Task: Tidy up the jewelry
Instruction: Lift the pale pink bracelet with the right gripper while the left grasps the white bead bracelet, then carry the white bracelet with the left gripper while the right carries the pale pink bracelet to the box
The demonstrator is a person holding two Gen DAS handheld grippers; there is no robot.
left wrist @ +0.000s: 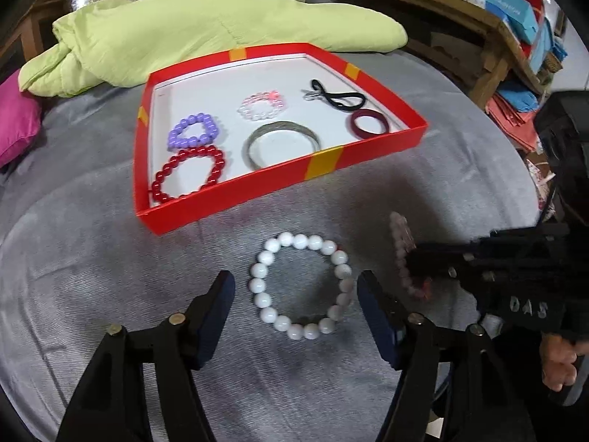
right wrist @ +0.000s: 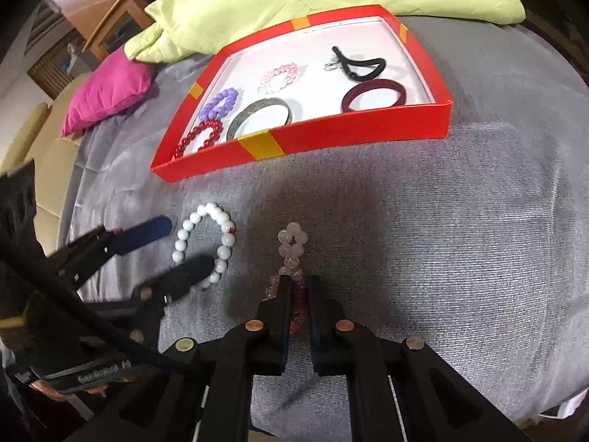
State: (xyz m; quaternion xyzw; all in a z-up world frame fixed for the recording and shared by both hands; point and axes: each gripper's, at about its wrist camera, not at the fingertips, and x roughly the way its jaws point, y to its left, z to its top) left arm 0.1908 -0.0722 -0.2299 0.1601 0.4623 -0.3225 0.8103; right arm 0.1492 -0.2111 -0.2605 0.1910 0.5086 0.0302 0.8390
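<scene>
A white bead bracelet [left wrist: 263, 300] lies flat on the grey cloth [left wrist: 110, 258], inside the span of my left gripper [left wrist: 294, 287], which is open; neither pad presses on the beads. To its right, my right gripper [right wrist: 300, 284] is shut on a pale pink bead bracelet [right wrist: 292, 239], which stands up from the cloth between the pads. Beyond both sits a red box tray [left wrist: 239, 199] holding a purple bead bracelet [left wrist: 176, 136], a red bead bracelet [left wrist: 162, 180], a clear pink bracelet [left wrist: 244, 108], a silver bangle [left wrist: 254, 147], a maroon bangle [left wrist: 353, 125] and a black cord [left wrist: 338, 97].
A light green quilt [left wrist: 184, 37] lies behind the tray, with a pink cushion [left wrist: 14, 121] at the far left. Wooden shelves with stacked boxes [left wrist: 515, 18] stand at the right. A hand [left wrist: 559, 361] grips the right tool.
</scene>
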